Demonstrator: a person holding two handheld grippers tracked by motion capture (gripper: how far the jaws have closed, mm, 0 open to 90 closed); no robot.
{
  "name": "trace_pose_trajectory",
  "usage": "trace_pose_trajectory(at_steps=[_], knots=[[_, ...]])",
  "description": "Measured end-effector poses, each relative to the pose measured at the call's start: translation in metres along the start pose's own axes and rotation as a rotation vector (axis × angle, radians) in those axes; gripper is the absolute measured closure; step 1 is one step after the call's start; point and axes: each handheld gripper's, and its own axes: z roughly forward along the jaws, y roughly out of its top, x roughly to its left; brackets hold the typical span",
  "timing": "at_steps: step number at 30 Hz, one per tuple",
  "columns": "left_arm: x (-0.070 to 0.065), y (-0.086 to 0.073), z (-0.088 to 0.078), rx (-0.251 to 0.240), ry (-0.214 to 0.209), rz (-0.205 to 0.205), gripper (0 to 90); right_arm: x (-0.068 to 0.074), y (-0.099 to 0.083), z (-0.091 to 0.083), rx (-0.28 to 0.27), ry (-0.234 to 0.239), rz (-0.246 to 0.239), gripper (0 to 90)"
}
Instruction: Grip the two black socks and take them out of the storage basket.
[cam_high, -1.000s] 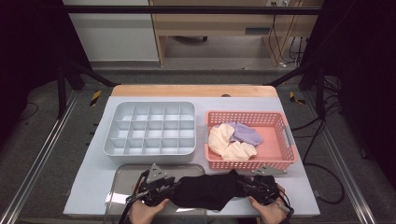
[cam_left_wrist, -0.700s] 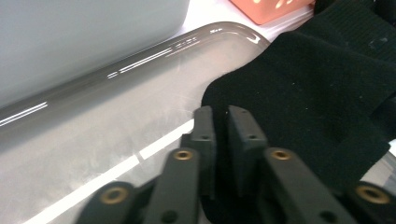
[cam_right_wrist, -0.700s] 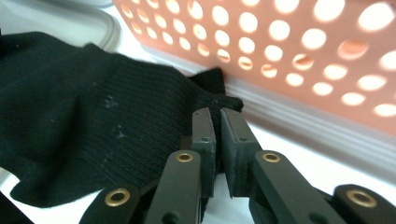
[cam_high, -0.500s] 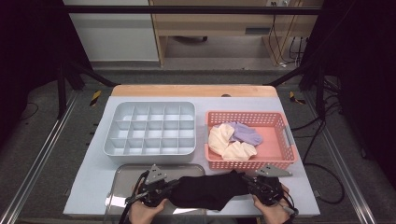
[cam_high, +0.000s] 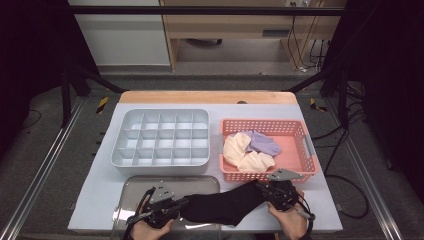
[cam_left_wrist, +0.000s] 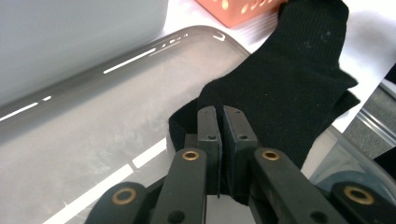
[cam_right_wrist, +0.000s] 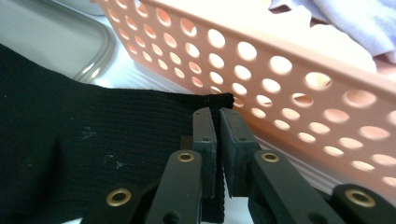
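Both claws were clenched on one black knitted sock (cam_high: 225, 207): the left claw (cam_high: 181, 205) pinched one end of it, its jaws having just closed on the fabric, and the right claw (cam_high: 262, 191) nipped the opposite end, its jaws likewise just closed. Stretched between the two claws, the sock lay partly over a shallow grey metal tray (cam_high: 135, 192) beneath the left claw and partly over the pale tabletop (cam_high: 100, 180) toward the right claw. Just beyond the right claw stood a salmon-pink perforated plastic basket (cam_high: 300, 137), its holed wall close to the sock's end, holding cream cloths (cam_high: 242, 152) and a lilac cloth (cam_high: 263, 143). Beyond the left claw, past the tray, sat a light grey plastic organiser box with many square compartments (cam_high: 161, 138).
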Motion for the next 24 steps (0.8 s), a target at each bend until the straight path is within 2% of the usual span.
trace_pose_trajectory(at_steps=[6, 11, 15, 17, 18, 19, 20, 24], knots=[[-0.001, -0.001, 0.001, 0.0, 0.003, 0.0, 85.6, -0.002, -0.003, 0.008, 0.001, 0.014, 0.023, 85.1], [0.0, -0.001, 0.001, 0.0, 0.005, 0.002, 85.4, -0.003, -0.006, 0.013, -0.01, 0.014, 0.01, 83.8], [0.0, -0.002, 0.001, 0.002, 0.005, 0.006, 85.2, -0.006, -0.008, 0.015, -0.022, 0.03, 0.038, 79.2], [0.001, -0.002, 0.001, 0.0, 0.004, 0.004, 85.1, -0.008, -0.009, 0.009, -0.056, 0.028, 0.041, 76.6], [0.001, -0.002, 0.001, -0.002, 0.004, 0.003, 85.0, -0.01, -0.009, 0.0, -0.091, 0.031, 0.055, 74.2], [0.001, -0.002, 0.001, -0.003, 0.007, 0.005, 85.0, -0.01, -0.009, 0.0, -0.091, 0.031, 0.055, 74.2], [0.001, -0.002, 0.001, -0.004, 0.007, 0.005, 84.9, -0.01, -0.011, -0.008, -0.115, 0.034, 0.059, 72.5], [0.0, -0.002, 0.0, -0.009, 0.006, 0.005, 84.9, -0.006, -0.017, -0.016, -0.122, 0.048, 0.06, 71.3]])
